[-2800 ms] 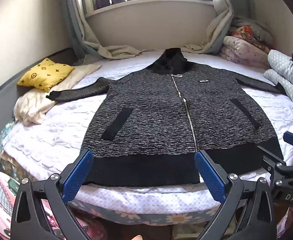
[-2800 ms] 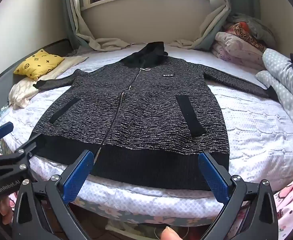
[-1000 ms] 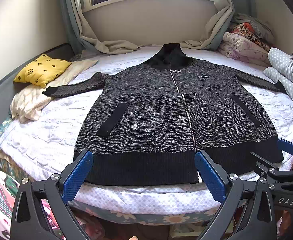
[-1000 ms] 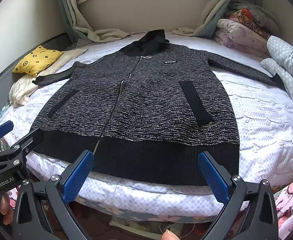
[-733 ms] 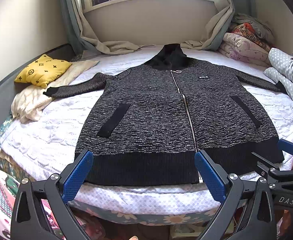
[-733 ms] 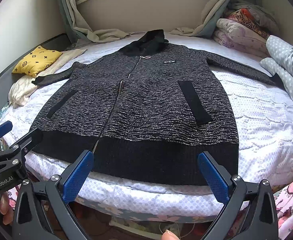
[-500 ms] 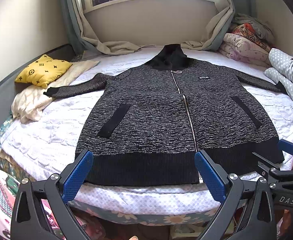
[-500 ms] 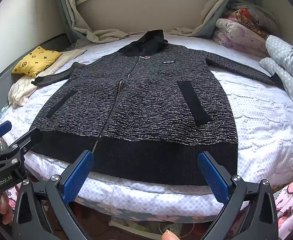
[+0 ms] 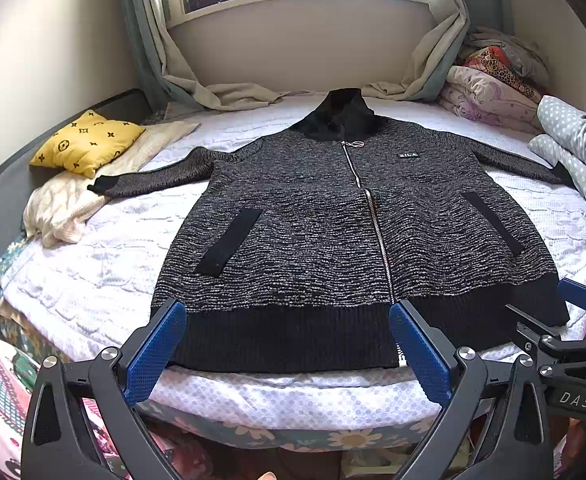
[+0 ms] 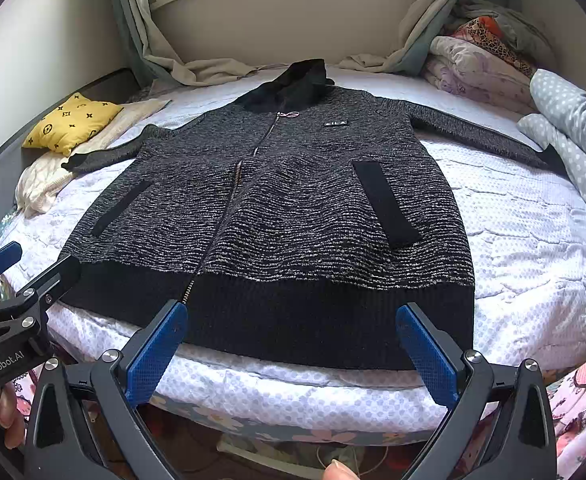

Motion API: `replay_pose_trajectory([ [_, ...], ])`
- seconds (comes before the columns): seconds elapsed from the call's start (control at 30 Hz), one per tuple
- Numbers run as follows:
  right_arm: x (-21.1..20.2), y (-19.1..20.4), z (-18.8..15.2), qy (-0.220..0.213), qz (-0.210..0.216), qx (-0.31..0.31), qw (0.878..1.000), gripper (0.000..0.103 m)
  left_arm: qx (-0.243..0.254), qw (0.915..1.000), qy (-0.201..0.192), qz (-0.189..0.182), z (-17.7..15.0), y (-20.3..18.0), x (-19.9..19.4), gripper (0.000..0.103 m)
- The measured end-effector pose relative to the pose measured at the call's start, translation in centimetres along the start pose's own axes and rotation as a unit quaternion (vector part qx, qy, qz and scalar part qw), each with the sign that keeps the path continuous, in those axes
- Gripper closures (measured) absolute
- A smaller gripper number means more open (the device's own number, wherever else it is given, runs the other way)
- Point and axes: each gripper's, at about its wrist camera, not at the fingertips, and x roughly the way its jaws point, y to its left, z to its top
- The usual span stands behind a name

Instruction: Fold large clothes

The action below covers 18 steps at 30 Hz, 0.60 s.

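Observation:
A long dark grey knit zip jacket (image 9: 333, 232) with a black collar and black hem lies flat and face up on the bed, sleeves spread to both sides; it also shows in the right wrist view (image 10: 277, 208). My left gripper (image 9: 289, 344) is open and empty, just short of the hem's left half. My right gripper (image 10: 293, 340) is open and empty, just short of the hem's right half. Each gripper shows at the edge of the other's view, the right one (image 9: 565, 320) and the left one (image 10: 21, 280).
The bed has a white quilted cover (image 9: 93, 264). A yellow pillow (image 9: 87, 146) and a cream blanket (image 9: 65, 208) lie at the left. Folded quilts (image 9: 489, 84) and a dotted duvet (image 9: 573, 148) pile at the right. Curtains (image 9: 229, 92) and a windowsill are behind.
Both grippers have stayed open and almost still near the hem; the views have shifted only slightly closer to the jacket since the earliest frames.

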Motion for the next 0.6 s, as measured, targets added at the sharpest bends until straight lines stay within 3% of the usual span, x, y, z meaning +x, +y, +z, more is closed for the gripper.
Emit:
replay_pose_trajectory([
  [0.6,0.0,-0.9,0.1,0.013,-0.001,0.004,1.0,0.0,-0.006,0.9999,0.005,-0.01,0.2,0.5,0.1,0.0],
])
